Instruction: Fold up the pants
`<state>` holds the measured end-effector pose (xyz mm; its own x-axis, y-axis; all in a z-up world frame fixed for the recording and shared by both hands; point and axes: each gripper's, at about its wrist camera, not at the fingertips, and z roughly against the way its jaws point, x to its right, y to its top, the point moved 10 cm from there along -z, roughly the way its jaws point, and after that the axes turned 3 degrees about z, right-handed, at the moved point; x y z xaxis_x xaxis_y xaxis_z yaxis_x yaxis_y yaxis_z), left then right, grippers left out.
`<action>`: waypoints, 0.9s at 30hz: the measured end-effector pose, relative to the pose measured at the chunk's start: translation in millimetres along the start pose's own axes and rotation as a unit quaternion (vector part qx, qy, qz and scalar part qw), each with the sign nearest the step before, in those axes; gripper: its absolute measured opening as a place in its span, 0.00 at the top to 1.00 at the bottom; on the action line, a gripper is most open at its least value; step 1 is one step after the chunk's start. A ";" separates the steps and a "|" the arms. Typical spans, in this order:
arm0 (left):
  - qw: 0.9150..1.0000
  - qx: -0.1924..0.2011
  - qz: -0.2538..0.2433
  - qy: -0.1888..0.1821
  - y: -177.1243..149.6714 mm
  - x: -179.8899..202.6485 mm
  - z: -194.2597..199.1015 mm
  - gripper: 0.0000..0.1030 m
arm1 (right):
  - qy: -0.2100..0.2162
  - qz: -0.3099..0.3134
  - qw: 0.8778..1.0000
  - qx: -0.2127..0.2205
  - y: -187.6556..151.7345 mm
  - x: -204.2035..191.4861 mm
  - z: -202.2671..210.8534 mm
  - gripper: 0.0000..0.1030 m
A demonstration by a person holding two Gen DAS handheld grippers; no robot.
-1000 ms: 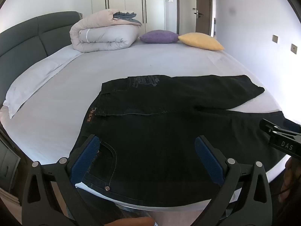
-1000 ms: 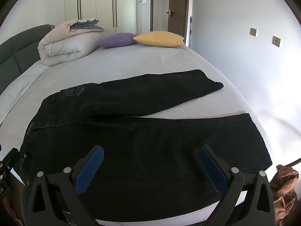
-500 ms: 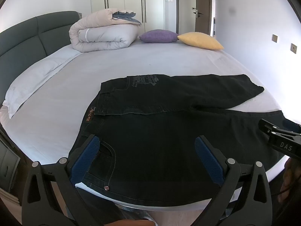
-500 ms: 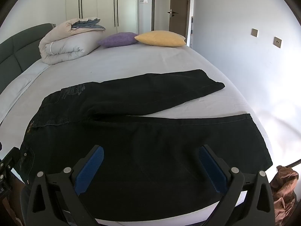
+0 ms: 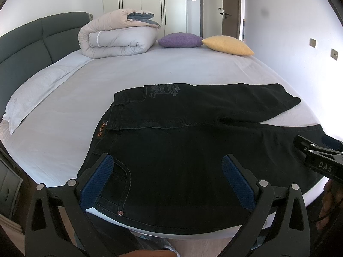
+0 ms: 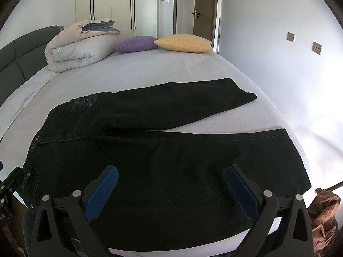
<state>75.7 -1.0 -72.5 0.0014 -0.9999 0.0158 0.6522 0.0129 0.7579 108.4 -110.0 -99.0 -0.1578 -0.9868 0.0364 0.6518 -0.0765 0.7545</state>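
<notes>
Likely heavy, limp denim, the pants fill mid-frame, best pinched at waistband or hem; left gripper and right gripper gape empty.

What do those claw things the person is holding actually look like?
Each claw is black, with two angular arms carrying cut-out holes and round silver bolts. The fingers wear blue ribbed pads on their inner faces. The right claw matches; seen from the left camera, its side bears white letters "DAS". No cables are clearly visible.
</notes>
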 end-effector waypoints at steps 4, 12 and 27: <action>1.000 -0.001 0.000 0.000 -0.9 -0.5 -0.7 0.00 | 0.000 0.000 1.000 0.000 -1.1 -2.7 -1.0 0.00; 1.000 -0.002 0.000 -0.001 -1.9 -0.8 -2.1 0.00 | -0.001 0.001 1.000 -0.001 -1.6 -3.1 -1.2 0.00; 1.000 -0.004 0.001 -0.003 -7.9 0.5 -4.8 0.00 | -0.001 0.001 1.000 -0.002 -3.7 -4.9 -3.0 0.00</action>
<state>74.2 -1.7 -81.6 -0.0011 -0.9998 0.0214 0.6584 0.0154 0.7525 109.0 -105.3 -103.9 -0.1574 -0.9867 0.0397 0.6547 -0.0742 0.7522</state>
